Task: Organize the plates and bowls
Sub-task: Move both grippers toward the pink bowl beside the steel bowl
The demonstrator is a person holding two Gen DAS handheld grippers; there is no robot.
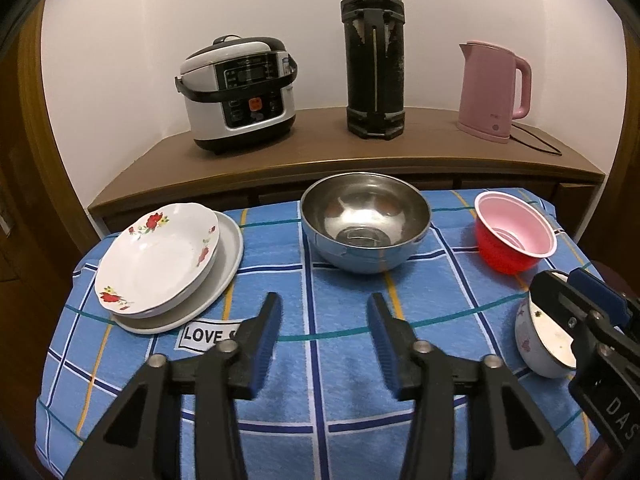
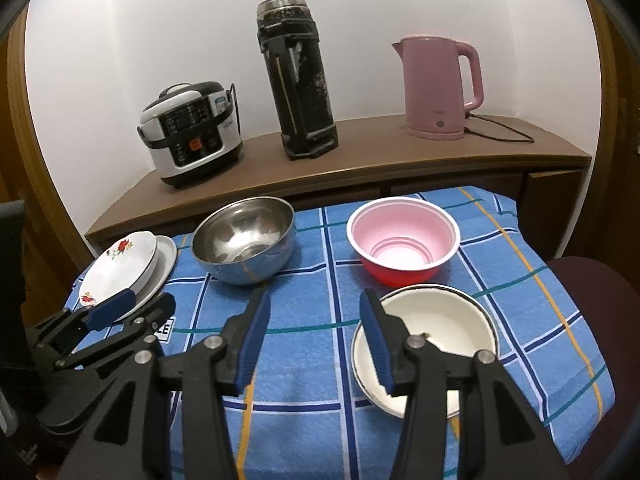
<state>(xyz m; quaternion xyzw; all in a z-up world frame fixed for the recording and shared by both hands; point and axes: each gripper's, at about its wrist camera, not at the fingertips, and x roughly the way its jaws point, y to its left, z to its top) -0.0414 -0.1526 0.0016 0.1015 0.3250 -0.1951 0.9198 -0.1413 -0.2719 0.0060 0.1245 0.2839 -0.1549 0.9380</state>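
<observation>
Both grippers (image 1: 326, 312) (image 2: 314, 312) hover open, angled downward.

1. We see a blue checked cloth (image 1: 340, 380) covering the near table, with a white label reading "LOVE" at its left.
2. Behind it runs a brown wooden sideboard (image 1: 320, 156) against a white wall.
3. On it stand, left to right, a rice cooker (image 1: 238, 94), a tall black thermos (image 1: 374, 54) and a pink kettle (image 1: 494, 90) with a black cord (image 1: 538, 142).
4. We notice a dark red seat (image 2: 592, 300) at the far right.
</observation>
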